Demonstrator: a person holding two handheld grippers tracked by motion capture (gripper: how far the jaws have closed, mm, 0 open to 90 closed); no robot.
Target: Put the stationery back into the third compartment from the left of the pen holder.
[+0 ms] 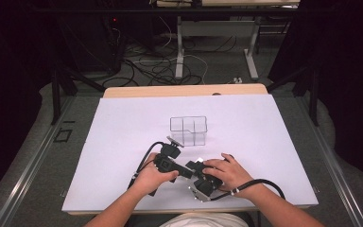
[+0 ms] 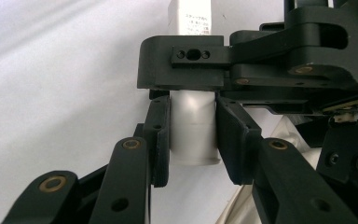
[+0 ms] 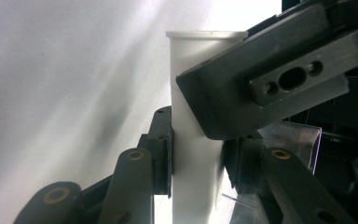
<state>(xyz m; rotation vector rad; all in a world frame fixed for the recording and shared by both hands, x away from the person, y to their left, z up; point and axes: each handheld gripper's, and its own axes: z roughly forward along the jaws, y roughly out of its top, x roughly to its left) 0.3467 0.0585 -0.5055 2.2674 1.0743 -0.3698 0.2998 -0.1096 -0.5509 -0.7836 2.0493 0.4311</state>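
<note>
A white plastic tube (image 2: pixel 193 135) lies between both grippers, low over the white sheet near the table's front edge. My left gripper (image 2: pixel 193 114) is shut on the tube's plain end, pads pressed to both sides. The labelled part of the tube (image 2: pixel 193 18) runs on beyond the other gripper's black jaw. My right gripper (image 3: pixel 196 149) is shut on the tube (image 3: pixel 191 93) farther along, and the left gripper's jaw crosses in front of it. In the high view the left gripper (image 1: pixel 188 171) and right gripper (image 1: pixel 198 172) meet tip to tip between the two hands.
A clear plastic box (image 1: pixel 189 130) with dividers stands on the white sheet (image 1: pixel 123 142) just behind the hands. The wooden table edge (image 1: pixel 184 90) shows at the back. Cables trail from both grippers toward the person.
</note>
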